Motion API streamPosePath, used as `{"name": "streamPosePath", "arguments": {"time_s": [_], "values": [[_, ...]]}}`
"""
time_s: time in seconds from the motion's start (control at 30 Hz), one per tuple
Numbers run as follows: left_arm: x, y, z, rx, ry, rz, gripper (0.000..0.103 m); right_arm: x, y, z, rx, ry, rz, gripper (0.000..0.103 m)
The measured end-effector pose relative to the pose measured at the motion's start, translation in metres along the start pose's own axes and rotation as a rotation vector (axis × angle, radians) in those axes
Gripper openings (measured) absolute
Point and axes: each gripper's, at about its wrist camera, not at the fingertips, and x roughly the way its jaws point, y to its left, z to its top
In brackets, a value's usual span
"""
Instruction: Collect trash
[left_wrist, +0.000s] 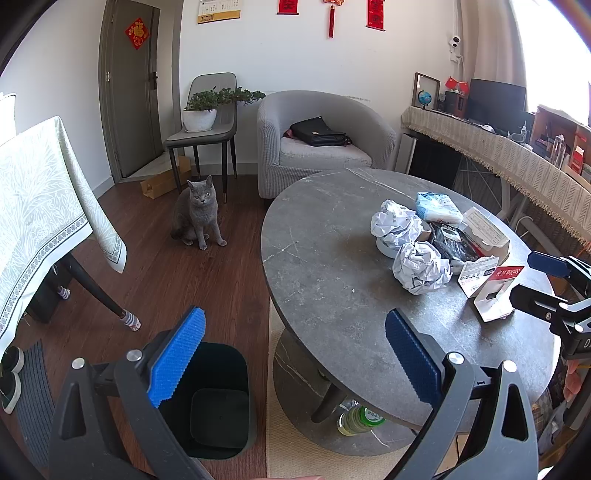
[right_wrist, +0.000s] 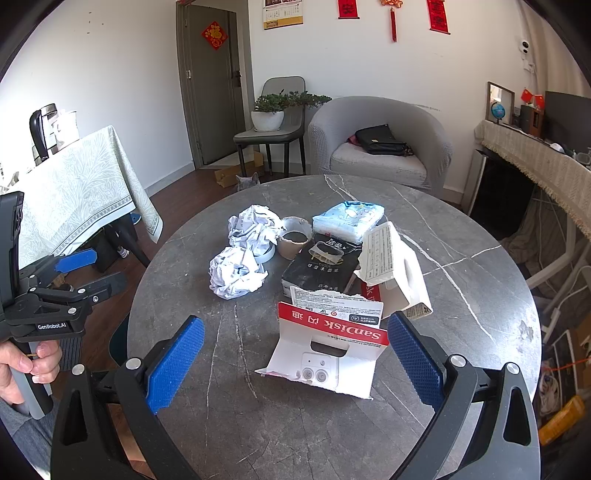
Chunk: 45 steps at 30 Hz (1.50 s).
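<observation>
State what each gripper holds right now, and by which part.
Nothing is held. The left gripper hangs open above the trash bin; the right gripper is open around the SanDisk card package, not clamping it.

left tongs (left_wrist: 293, 354) agape, right tongs (right_wrist: 295, 360) agape

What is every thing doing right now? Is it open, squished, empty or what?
Left gripper: open, holding nothing, above the bin.
Right gripper: open, the SanDisk card package between its fingers, not gripped.
SanDisk card package: torn open, folded.
Two paper balls: crumpled.
Black tissue pack: opened on top.
Blue tissue pack: lying flat.
Trash bin: open, looks empty.
Door: shut.
Cat: sitting.
</observation>
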Motion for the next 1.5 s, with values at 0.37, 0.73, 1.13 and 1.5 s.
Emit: {"name": "streamPosePath", "arguments": {"time_s": [0.37, 0.73, 1.13, 1.5], "values": [[0.002, 0.0, -0.001, 0.005, 0.001, 0.003, 0.1, 0.001, 0.0, 0.0, 0.002, 0.0, 0.001, 0.1], [0.002, 0.0, 0.0, 0.005, 0.001, 0.003, 0.1, 0.001, -0.001, 0.0, 0.001, 0.0, 0.0, 0.1], [0.003, -0.008, 0.002, 0.031, -0.005, 0.0, 0.099, 0.006, 0.001, -0.005, 0.039, 0.014, -0.008, 0.1], [0.017, -0.022, 0.021, 0.059, -0.025, -0.092, 0.098, 0.024, -0.005, -0.012, 0.142, 0.062, -0.056, 0.1]]}}
